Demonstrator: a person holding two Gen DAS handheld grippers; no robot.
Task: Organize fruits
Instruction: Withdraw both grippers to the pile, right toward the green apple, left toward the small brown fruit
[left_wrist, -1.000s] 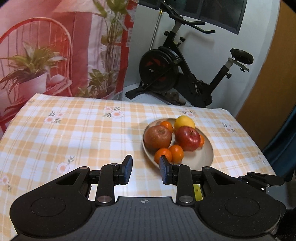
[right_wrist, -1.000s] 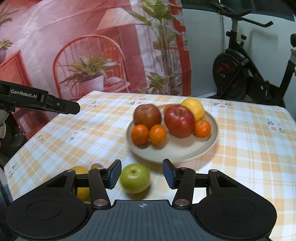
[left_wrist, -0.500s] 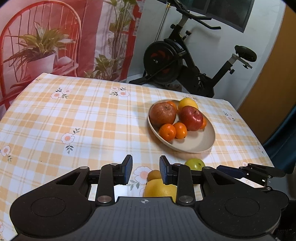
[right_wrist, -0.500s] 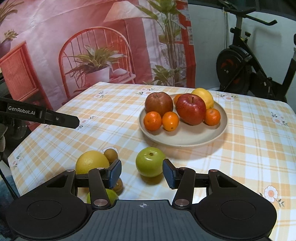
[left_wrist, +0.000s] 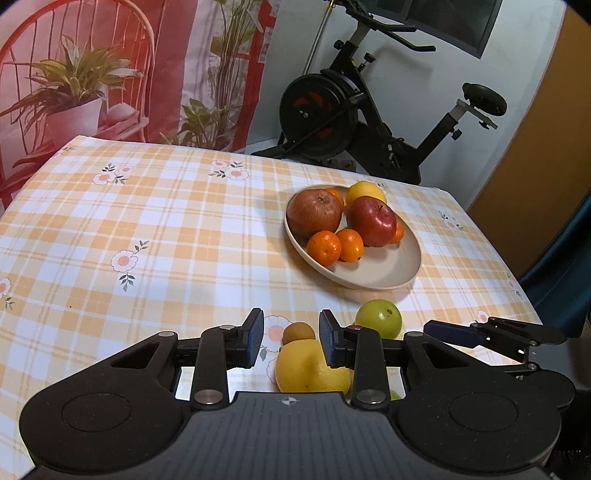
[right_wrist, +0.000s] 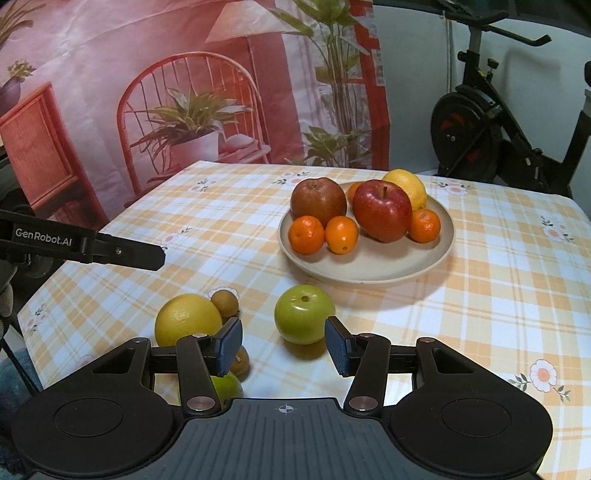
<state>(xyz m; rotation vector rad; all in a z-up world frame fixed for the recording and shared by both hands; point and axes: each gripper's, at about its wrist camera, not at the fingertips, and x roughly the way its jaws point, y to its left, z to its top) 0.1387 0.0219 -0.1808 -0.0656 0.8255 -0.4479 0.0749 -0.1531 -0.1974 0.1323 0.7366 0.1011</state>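
A beige plate (left_wrist: 384, 275) (right_wrist: 369, 267) holds a red apple (right_wrist: 382, 210), a brownish apple (right_wrist: 317, 201), a lemon (right_wrist: 406, 186) and several tangerines. On the cloth in front of it lie a green apple (left_wrist: 378, 319) (right_wrist: 304, 314), a large yellow citrus (left_wrist: 310, 365) (right_wrist: 188, 319) and a kiwi (left_wrist: 298, 331) (right_wrist: 224, 302). My left gripper (left_wrist: 291, 338) hovers over the citrus and kiwi, its jaws a narrow gap apart and holding nothing. My right gripper (right_wrist: 284, 345) is open just short of the green apple.
A second kiwi (right_wrist: 242, 363) and a small green fruit (right_wrist: 227, 386) lie under my right gripper's left finger. The checked tablecloth (left_wrist: 147, 229) covers the table. An exercise bike (left_wrist: 351, 110) stands behind the table's far edge.
The left view has dropped and drawn back, bringing the loose citrus, kiwi and green apple into sight under its fingers. The right view has drawn back slightly. Neither jaw gap has changed.
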